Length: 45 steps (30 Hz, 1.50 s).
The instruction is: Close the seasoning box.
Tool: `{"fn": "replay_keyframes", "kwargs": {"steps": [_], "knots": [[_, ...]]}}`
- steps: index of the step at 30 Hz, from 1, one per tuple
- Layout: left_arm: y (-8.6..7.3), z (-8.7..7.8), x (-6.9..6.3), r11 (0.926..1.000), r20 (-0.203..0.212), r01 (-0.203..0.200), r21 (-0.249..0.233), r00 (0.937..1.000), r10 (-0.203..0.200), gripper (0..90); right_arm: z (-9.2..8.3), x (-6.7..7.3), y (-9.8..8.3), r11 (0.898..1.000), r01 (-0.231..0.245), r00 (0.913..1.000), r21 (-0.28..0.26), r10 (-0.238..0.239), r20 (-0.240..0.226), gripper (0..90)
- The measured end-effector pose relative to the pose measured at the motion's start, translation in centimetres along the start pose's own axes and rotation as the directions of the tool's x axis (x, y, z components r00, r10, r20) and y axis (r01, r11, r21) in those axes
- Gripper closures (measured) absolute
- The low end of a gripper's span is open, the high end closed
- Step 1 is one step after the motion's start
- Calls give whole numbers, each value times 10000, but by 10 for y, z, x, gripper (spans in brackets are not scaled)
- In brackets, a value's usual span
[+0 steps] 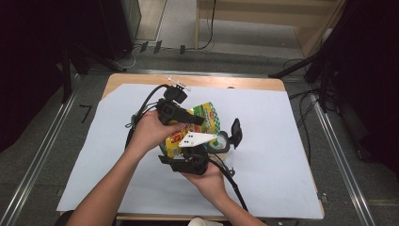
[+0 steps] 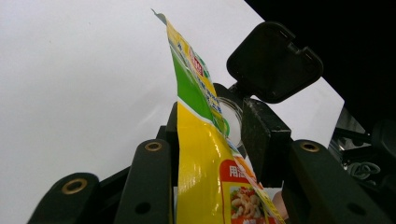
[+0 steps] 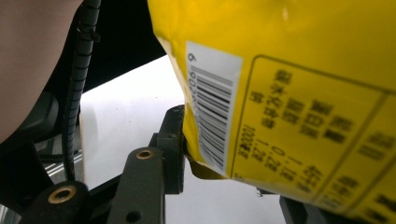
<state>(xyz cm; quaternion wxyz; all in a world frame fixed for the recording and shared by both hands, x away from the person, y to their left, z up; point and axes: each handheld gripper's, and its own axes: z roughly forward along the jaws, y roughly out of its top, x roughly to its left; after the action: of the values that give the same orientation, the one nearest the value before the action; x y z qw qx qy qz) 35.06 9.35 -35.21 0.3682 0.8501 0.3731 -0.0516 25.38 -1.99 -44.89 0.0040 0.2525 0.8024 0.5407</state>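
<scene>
— Looking down from the high view, where is the yellow and green packet (image 1: 203,123)?

— Held up above the middle of the worktop (image 1: 282,141), between the two hands; the worktop is covered with a pale sheet (image 1: 108,155), and the packet hangs clear of it.

— Which gripper has it?

— Both; the left gripper (image 1: 188,121) comes in from the left and reaches across the packet's upper part; the right gripper (image 1: 190,157) comes up from below, its grey three-cornered plate (image 1: 197,138) lying over the packet's lower front.

— And the fingers, clenched or released?

— In the left gripper view the packet (image 2: 201,158) stands edge-on between the two black fingers (image 2: 259,140); the right-hand one presses on its printed face, the left one sits just behind it; so that pair is grasping the packet. In the right gripper view the packet's back (image 3: 299,93), with a barcode (image 3: 212,107) and a box of blurred print, fills most of the frame; one finger (image 3: 173,149) touches its lower corner fold, the other is mostly hidden under the packet; I read that pair as grasping it too.

— Anything else near?

— A roll of clear tape (image 1: 220,141) lies just right of the packet.
</scene>
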Motion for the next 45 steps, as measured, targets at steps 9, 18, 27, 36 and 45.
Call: {"fn": "replay_keyframes", "kwargs": {"steps": [9,18,27,36,45], "knots": [[1,-2,-6,9999,-172,-82,149,9998,85,696,2,4,1,9992,356,9993,153,-358,132,634],[2,-1,-7,9994,77,-335,-62,9994,336,635,-1,1,2,10000,-57,10000,50,58,-36,651],[1,-2,-3,9997,135,-251,13,9996,250,648,-1,3,4,9999,-77,10000,126,78,-12,650],[0,-3,-1,9999,224,-103,3,9997,103,670,1,3,3,9998,-14,10000,181,14,-14,651],[1,-4,-5,9995,100,-199,-257,9997,202,663,-1,3,4,10000,-61,10000,35,61,17,650]]}}
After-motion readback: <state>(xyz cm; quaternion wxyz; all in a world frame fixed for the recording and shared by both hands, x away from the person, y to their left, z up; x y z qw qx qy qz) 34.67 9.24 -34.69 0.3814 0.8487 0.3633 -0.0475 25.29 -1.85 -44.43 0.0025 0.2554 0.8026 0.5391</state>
